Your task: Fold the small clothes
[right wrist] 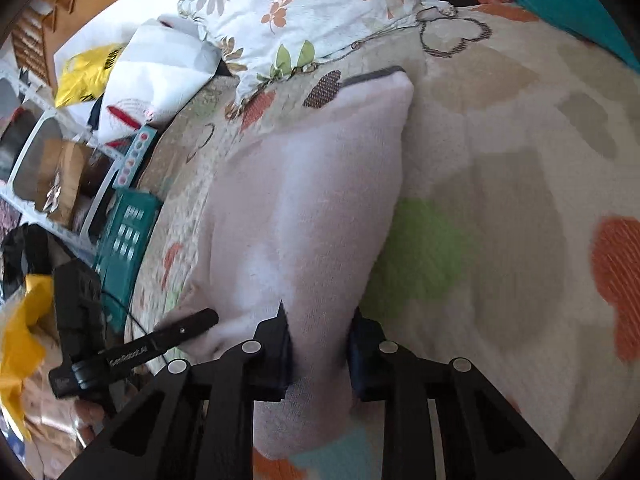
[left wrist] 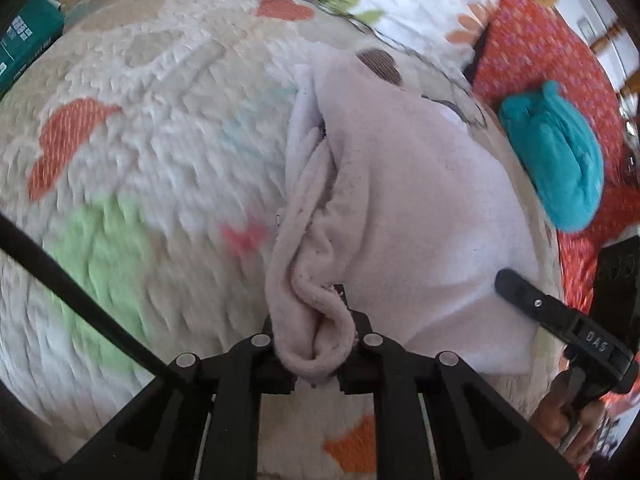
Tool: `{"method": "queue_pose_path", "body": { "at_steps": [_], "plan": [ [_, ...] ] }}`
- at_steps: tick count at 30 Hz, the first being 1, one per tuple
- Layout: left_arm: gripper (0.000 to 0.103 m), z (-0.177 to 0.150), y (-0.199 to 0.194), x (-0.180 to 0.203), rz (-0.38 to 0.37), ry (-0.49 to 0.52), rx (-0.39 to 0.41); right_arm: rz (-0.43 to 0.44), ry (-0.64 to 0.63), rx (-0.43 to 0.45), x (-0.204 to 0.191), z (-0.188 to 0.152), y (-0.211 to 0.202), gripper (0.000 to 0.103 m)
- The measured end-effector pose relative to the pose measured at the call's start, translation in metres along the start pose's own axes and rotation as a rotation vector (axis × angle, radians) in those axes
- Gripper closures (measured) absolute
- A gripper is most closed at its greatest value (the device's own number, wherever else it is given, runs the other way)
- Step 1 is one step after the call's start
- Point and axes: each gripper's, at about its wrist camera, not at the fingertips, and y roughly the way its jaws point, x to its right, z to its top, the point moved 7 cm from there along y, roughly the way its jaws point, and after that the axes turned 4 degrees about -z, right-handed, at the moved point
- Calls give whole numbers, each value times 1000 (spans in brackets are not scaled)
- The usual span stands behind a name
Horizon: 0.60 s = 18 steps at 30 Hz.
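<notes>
On the patterned bed cover [left wrist: 132, 128] the pale pink garment [left wrist: 408, 184] lies half gathered, its rolled edge pinched in the left tongs [left wrist: 318, 344] and another part clamped by the right tongs [right wrist: 320, 344], so the fold looks barely begun, while a teal bundle [left wrist: 560, 160] sits aside.

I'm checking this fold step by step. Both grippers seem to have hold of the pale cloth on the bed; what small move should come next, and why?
Probably carry the left gripper with its bunched edge across the pale cloth toward the far side. The right gripper pinches the other end, and the cloth lies partly flat on the bedspread, so a fold-over looks ready.
</notes>
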Motion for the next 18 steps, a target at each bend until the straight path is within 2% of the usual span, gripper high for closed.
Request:
{"method": "queue_pose_path", "body": {
  "at_steps": [3,4,5,7,8,12,15,18],
  "plan": [
    [82,-21,-1,5,90,66,34,-36,-49,-34,9,-33,-6,72],
    [81,-21,-2,6,98,77,40,-59,-55,-36,14,-40,-5,64],
    [81,-22,-5,5,90,77,39,-65,-52,-25,20,-48,-9,61],
    [81,-21,-19,1,42,42,49,-32,-23,-3,26,-49,-25,60],
    [81,-20,-28,-3,24,25,65,-33,-17,28,28,-44,-37,60],
    [79,-10,-58,-3,50,31,161,-97,-49,162,30,-16,-80,60],
    [63,2,-58,22,21,82,205,-28,-28,181,19,8,-85,60],
    [60,7,-37,38,6,150,201,72,24,152,6,30,-57,60]
  ]
}}
